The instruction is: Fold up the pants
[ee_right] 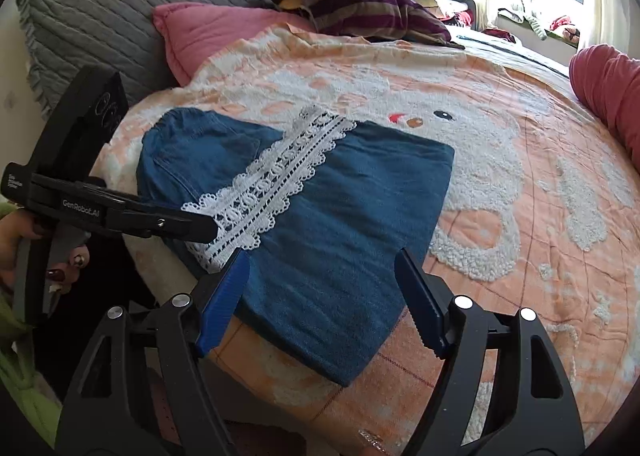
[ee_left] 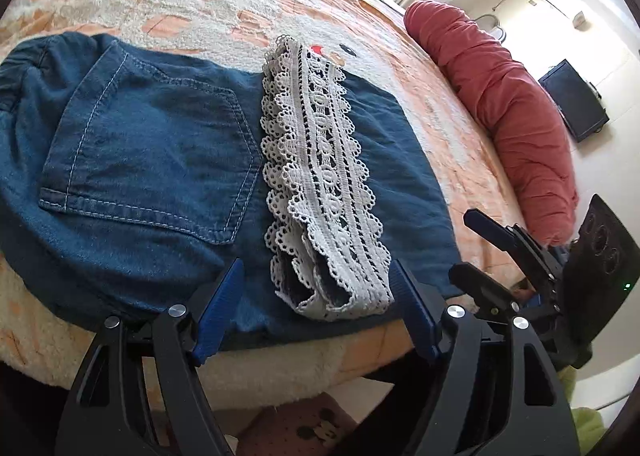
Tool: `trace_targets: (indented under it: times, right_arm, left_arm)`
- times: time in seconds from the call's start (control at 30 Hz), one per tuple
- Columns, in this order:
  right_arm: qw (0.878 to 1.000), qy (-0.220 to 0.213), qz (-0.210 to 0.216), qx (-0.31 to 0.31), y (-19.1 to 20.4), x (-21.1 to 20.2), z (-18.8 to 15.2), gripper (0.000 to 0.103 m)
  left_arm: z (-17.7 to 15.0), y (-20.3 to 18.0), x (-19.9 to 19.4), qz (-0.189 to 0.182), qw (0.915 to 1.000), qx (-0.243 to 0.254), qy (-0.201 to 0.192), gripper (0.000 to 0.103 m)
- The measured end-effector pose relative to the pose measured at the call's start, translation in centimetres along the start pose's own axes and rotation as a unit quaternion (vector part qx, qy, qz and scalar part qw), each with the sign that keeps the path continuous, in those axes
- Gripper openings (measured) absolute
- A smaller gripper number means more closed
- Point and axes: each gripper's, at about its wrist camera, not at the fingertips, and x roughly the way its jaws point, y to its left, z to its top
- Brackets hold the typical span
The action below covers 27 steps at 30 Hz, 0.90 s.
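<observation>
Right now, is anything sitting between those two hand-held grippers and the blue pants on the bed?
Nothing visible. The left hand-held gripper and the right hand-held gripper both hang open at the near edge of the pants, with only clear air in front. The lace trim lies on the pants, part of them.

The folded pants lie on the blanket at the bed's near edge, a lace band across them. Pillows sit behind them, a bolster to the right. My fingers flank the pants' near edge.
</observation>
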Motion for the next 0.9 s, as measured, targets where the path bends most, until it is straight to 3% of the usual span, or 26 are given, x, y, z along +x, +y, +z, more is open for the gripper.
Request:
trace_targets:
  times: [0.03,0.07,0.2,0.33,0.6,0.9]
  right_arm:
    - [1.000,0.003,-0.002,-0.002,0.1,0.2,-0.1,0.068]
    - [1.000,0.005,-0.004,-0.004,0.2,0.3,-0.1,0.068]
    - [1.000,0.009,-0.008,-0.009,0.5,0.5,-0.1,0.065]
    - [1.000,-0.008,0.013,-0.015,1.6,-0.3,0.2,0.062]
    - [0.997,0.071,-0.028,-0.008,1.2,3.0,-1.2,0.056]
    - [0.998,0.063,-0.019,0.001,0.8,2.8,-1.4,0.056]
  left_arm:
    - [0.0,0.0,0.0,0.006,1.0000,0.003,-0.003,0.028]
    - [0.0,0.2,0.1,-0.003,1.0000,-0.002,-0.001,0.017]
    - [-0.7,-0.4,-0.6,-0.005,0.9997,0.022,-0.002,0.013]
    - [-1.4,-1.0,-2.0,0.022,0.9979,0.060,-0.011,0.013]
    - [-1.5,-1.0,-1.1,0.033,0.9970,0.070,-0.003,0.021]
    - [-1.7,-1.1,-1.4,0.042,0.9958,0.080,-0.008,0.023]
